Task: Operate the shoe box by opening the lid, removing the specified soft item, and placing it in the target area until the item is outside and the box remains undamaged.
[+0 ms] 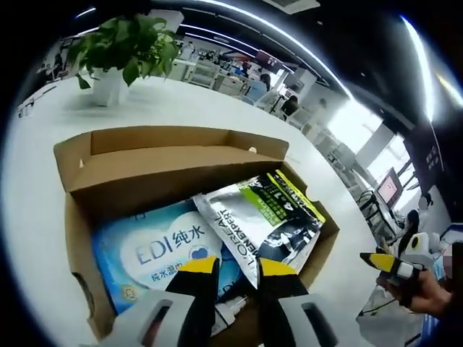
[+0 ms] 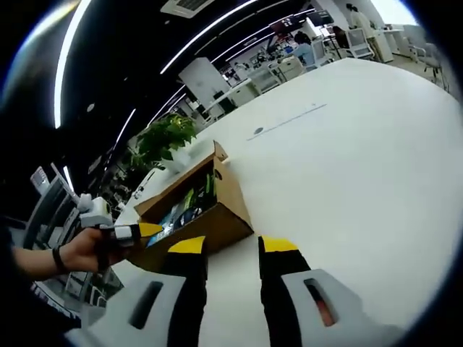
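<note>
An open brown cardboard shoe box [image 1: 79, 238] lies on the white table, its lid flap [image 1: 166, 141] folded back on the far side. Inside lie a blue soft packet [image 1: 155, 249] of wet wipes and a silver, green and black pouch [image 1: 268, 217] that partly overlaps it. My left gripper [image 1: 239, 270] hovers open over the box's near edge, just above the pouch's lower corner, holding nothing. My right gripper [image 2: 233, 246] is open above bare table, a short way from the box [image 2: 217, 217]. A hand holds the left gripper [image 2: 137, 231] beside the box, and the right gripper [image 1: 391, 264] shows at right.
A potted green plant [image 1: 126, 47] in a white pot stands on the table [image 1: 217, 101] beyond the box, also seen as the plant [image 2: 166, 141] behind it. The white table [image 2: 347, 159] stretches wide to the right. Office desks and people lie far behind.
</note>
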{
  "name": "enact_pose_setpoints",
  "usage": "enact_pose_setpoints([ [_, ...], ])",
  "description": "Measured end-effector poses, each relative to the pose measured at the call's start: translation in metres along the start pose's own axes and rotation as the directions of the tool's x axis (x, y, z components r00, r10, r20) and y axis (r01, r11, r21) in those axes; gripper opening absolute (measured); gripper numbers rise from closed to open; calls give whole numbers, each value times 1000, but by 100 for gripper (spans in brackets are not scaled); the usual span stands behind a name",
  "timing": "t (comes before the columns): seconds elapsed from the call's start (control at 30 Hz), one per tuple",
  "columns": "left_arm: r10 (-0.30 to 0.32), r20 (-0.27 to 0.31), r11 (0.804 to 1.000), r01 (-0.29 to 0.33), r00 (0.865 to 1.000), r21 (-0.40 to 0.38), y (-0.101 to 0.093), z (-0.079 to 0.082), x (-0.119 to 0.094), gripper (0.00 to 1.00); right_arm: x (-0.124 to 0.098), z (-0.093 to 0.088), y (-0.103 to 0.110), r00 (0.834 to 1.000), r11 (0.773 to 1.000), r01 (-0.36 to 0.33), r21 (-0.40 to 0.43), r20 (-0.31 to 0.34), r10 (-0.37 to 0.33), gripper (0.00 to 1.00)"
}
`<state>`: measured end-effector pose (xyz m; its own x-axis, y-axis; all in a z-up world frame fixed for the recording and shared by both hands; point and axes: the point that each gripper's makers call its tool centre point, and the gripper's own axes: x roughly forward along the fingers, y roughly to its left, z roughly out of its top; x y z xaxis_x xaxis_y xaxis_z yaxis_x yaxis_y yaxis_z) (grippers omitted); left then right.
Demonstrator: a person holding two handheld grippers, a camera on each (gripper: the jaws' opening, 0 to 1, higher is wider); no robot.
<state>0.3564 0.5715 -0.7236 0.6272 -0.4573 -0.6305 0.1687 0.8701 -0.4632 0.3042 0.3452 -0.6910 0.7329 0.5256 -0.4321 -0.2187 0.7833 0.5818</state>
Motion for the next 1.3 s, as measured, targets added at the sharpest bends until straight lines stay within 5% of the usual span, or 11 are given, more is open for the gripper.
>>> enact_pose_setpoints([
  [0.33, -25, -33, 1000, 25, 999, -8, -12, -6, 11, 13, -14, -10, -2, 1000, 1000, -1, -3, -8, 1, 26],
  [0.77, -39, -8, 998, 38, 999, -43, -11, -2, 10, 4, -11, -14, 3, 999, 1000, -9, -19, -35, 8, 24],
  [1.3, -27, 22, 997, 29, 999, -72, 3, 1, -3, 1, 33, 23, 39, 993, 989, -99, -109, -80, 91, 25],
])
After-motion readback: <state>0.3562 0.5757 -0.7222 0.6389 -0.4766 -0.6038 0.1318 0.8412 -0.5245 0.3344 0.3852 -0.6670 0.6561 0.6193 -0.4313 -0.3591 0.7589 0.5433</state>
